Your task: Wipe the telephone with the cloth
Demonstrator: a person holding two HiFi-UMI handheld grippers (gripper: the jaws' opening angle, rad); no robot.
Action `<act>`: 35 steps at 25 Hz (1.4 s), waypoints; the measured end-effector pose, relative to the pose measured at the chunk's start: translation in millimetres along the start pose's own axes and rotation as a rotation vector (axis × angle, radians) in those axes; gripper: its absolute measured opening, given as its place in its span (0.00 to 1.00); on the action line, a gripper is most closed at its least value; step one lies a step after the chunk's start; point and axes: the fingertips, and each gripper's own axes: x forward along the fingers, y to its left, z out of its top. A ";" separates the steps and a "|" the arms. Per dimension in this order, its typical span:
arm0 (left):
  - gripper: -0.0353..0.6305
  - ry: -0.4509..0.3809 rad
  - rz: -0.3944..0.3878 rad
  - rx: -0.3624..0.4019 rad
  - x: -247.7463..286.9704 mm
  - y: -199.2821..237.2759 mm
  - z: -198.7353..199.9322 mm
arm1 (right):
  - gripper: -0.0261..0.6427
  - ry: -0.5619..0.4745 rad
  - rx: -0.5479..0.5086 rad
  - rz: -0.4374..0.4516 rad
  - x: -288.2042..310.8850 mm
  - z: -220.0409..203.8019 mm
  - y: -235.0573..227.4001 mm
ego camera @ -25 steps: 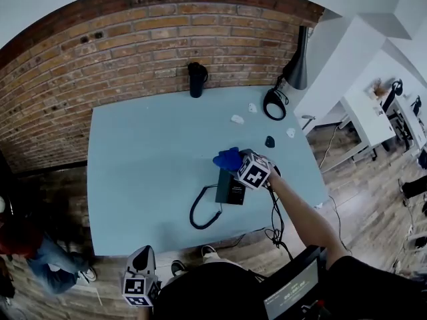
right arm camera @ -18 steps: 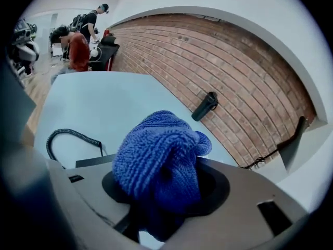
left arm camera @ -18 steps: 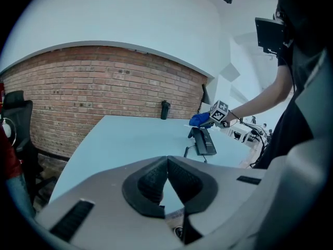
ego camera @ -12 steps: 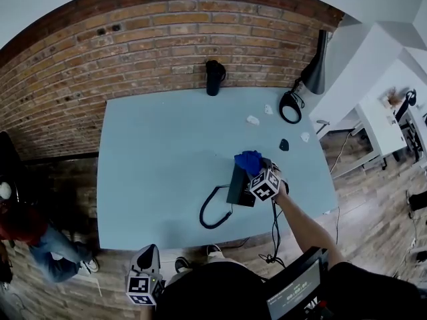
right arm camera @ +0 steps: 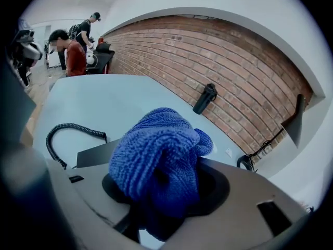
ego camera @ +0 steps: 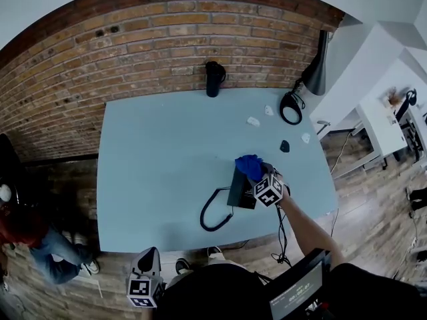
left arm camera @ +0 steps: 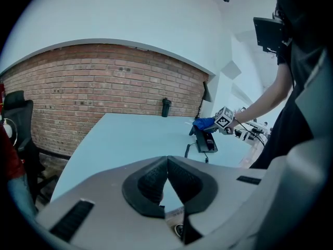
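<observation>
Right of centre in the head view, the right gripper (ego camera: pixel 259 177) hangs over the telephone (ego camera: pixel 239 189), which lies on the pale blue table (ego camera: pixel 153 159) near its lower right edge. The gripper's jaws are clamped on the blue cloth (ego camera: pixel 249 165), which is bunched into a ball at the upper end of the telephone's dark body. Whether cloth and telephone touch cannot be told. In the right gripper view the cloth fills the middle of the frame and swells out above the jaws, with a flat dark edge of the telephone showing just to its left.

A black coiled cord (ego camera: pixel 212 213) loops from the telephone toward the lower middle of the head view. At the bottom edge, left of centre, the left gripper (ego camera: pixel 143 280) is held off the table. In its own view its jaws meet at their tips with nothing between them.

At the top of the head view a black bottle (ego camera: pixel 213 77) stands at the table's far edge, against the brick wall (ego camera: pixel 133 45). At the upper right stands a black lamp (ego camera: pixel 315 62), with a few small white scraps (ego camera: pixel 253 121) on the table near it.
</observation>
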 end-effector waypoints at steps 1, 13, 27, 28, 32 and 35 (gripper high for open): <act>0.09 0.001 0.001 -0.002 0.2 1.2 -0.3 | 0.39 -0.004 0.003 -0.002 -0.3 -0.6 2.0; 0.09 0.001 -0.007 -0.011 4.0 4.9 -0.9 | 0.39 -0.025 0.019 0.049 -8.2 -12.7 37.8; 0.09 0.008 -0.026 -0.007 6.9 3.5 -3.7 | 0.39 0.004 0.039 0.036 -13.7 -22.5 66.1; 0.09 0.008 -0.027 -0.007 7.1 3.5 -3.7 | 0.39 0.006 0.040 0.030 -13.5 -22.9 66.9; 0.09 0.008 -0.026 -0.009 6.8 4.5 -3.6 | 0.39 0.015 0.047 0.020 -13.2 -23.8 71.1; 0.09 0.008 -0.026 -0.009 6.6 5.5 -4.2 | 0.39 0.021 0.044 0.036 -15.4 -27.0 82.6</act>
